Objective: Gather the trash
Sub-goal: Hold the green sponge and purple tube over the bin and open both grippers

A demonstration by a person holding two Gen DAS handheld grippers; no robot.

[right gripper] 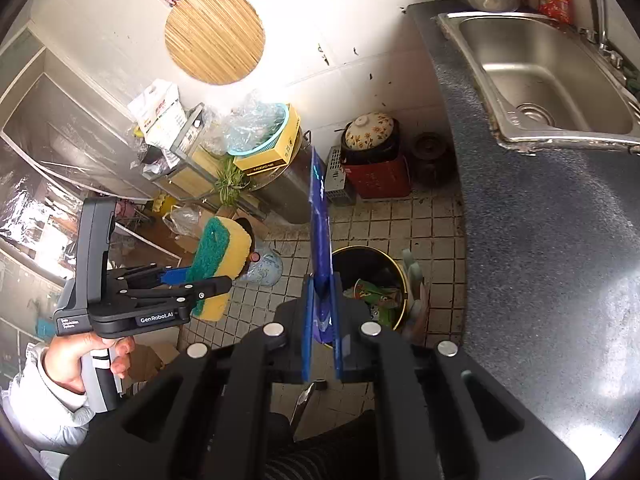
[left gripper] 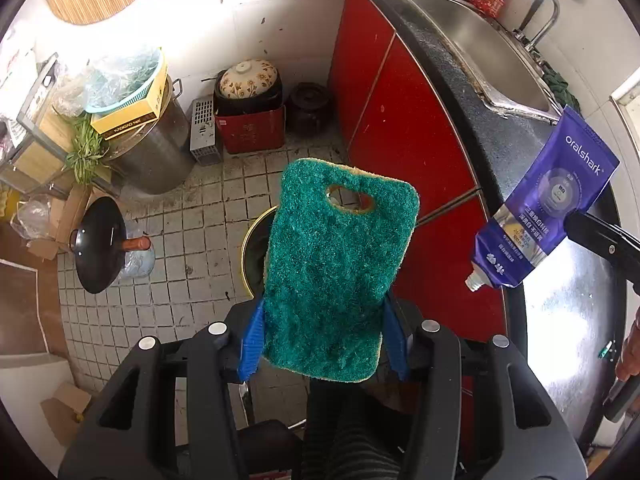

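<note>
A green and yellow scouring sponge [left gripper: 336, 256] with a hole near its top stands between the blue pads of my left gripper [left gripper: 324, 332], which is shut on its lower part. From the right wrist view the same sponge [right gripper: 220, 256] shows its yellow side, held in the left gripper [right gripper: 208, 284] by a person's hand [right gripper: 80, 360]. My right gripper [right gripper: 320, 320] is shut on a blue spouted pouch [right gripper: 320, 240], seen edge-on. The left wrist view shows that pouch [left gripper: 548, 204] flat, spout downward. A black trash bin [right gripper: 360, 264] with a yellow rim holds wrappers, right below both grippers.
A dark speckled counter [right gripper: 540, 240] with a steel sink [right gripper: 540, 76] runs along the right above red cabinet doors [left gripper: 400, 140]. On the tiled floor stand a wok [left gripper: 100, 244], a steel pot [left gripper: 160, 160], a flowered clay pot [left gripper: 248, 80] on a red box, and cardboard pieces.
</note>
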